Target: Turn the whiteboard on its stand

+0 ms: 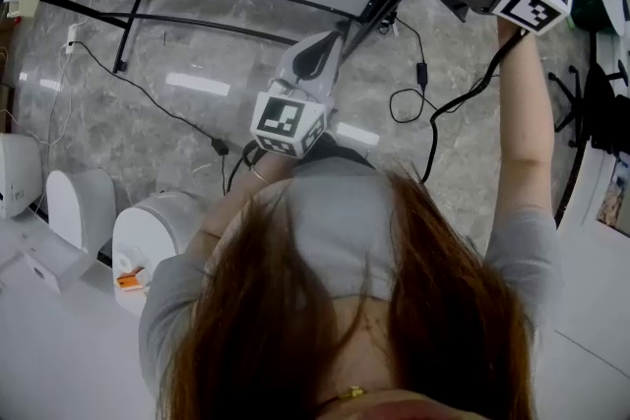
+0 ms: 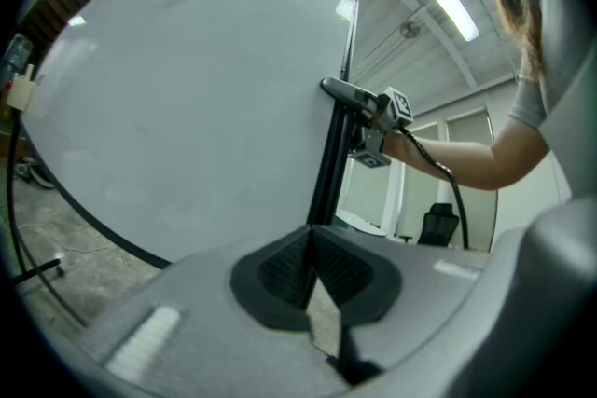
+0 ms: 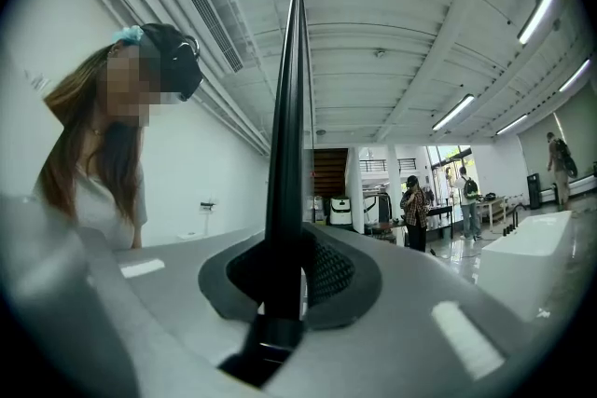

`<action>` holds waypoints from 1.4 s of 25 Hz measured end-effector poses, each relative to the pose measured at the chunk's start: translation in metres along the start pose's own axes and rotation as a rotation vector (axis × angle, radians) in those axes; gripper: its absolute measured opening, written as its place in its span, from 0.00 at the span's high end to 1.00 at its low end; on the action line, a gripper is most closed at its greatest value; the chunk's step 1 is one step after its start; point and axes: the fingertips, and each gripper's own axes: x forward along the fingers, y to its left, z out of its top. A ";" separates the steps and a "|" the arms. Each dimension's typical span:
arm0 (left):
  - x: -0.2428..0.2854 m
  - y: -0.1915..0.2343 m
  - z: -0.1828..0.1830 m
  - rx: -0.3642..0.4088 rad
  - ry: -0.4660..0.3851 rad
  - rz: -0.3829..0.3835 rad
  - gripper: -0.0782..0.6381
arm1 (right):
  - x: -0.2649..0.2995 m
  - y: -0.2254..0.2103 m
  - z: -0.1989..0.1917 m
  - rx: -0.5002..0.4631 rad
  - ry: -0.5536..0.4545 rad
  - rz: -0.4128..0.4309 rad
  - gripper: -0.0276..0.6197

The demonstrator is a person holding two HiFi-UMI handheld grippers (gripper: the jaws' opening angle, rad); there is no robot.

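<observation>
The whiteboard (smooth glossy white, thin black frame) fills the left gripper view's upper left. Left claw and right claw each clamp its black edge between ribbed dark pads.

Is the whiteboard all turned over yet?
Not yet. Done: the left hand-held gripper and right hand-held gripper are both clamped on the black edge of the whiteboard. In hand: the board looks tipped partway. Left: finishing the turn and letting go.
</observation>
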 end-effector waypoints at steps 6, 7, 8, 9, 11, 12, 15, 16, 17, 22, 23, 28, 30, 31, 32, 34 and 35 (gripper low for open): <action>-0.011 0.014 -0.011 -0.019 0.040 -0.054 0.89 | -0.007 -0.001 -0.005 0.023 0.006 -0.021 0.88; -0.012 0.017 -0.011 -0.024 0.045 -0.060 0.89 | -0.007 -0.002 -0.007 0.030 0.006 -0.023 0.88; -0.012 0.021 -0.012 -0.027 0.051 -0.067 0.89 | -0.007 -0.002 -0.008 0.036 0.007 -0.024 0.88; -0.011 0.024 -0.012 -0.028 0.061 -0.076 0.89 | -0.006 -0.002 -0.009 0.040 0.009 -0.023 0.88; -0.008 0.026 -0.013 -0.022 0.072 -0.089 0.89 | -0.008 -0.003 -0.007 0.038 0.011 -0.023 0.88; -0.005 0.023 -0.012 -0.015 0.072 -0.089 0.89 | -0.013 -0.004 -0.005 0.030 0.009 -0.022 0.88; 0.004 -0.001 -0.013 -0.013 0.068 -0.073 0.89 | -0.044 0.000 0.000 0.020 -0.001 -0.023 0.88; 0.006 -0.008 -0.012 -0.013 0.062 -0.067 0.89 | -0.050 0.001 0.000 0.022 -0.002 -0.022 0.88; 0.008 -0.011 -0.010 -0.012 0.052 -0.061 0.89 | -0.053 0.001 0.000 0.023 -0.001 -0.022 0.88; 0.025 -0.029 0.001 0.009 -0.008 -0.034 0.89 | -0.059 -0.001 -0.003 0.033 -0.003 -0.018 0.88; 0.027 -0.034 0.002 0.017 -0.013 -0.029 0.89 | -0.063 -0.001 -0.003 0.033 -0.004 -0.018 0.88; 0.028 -0.047 -0.002 0.020 -0.020 0.006 0.89 | -0.073 0.008 0.004 -0.009 -0.001 0.002 0.88; 0.027 -0.046 -0.003 0.023 -0.022 0.011 0.89 | -0.073 0.009 0.003 -0.016 0.001 0.006 0.88; 0.026 -0.044 -0.004 0.022 -0.022 0.013 0.89 | -0.075 0.007 0.000 -0.005 0.001 0.000 0.88; 0.026 -0.043 -0.004 0.022 -0.022 0.014 0.89 | -0.076 0.005 -0.003 0.010 0.002 -0.008 0.88; 0.024 -0.043 -0.004 0.024 -0.022 0.012 0.89 | -0.077 0.004 -0.004 0.017 0.003 -0.011 0.88; 0.025 -0.045 -0.003 0.027 -0.022 0.010 0.89 | -0.080 0.004 -0.003 0.019 0.003 -0.011 0.88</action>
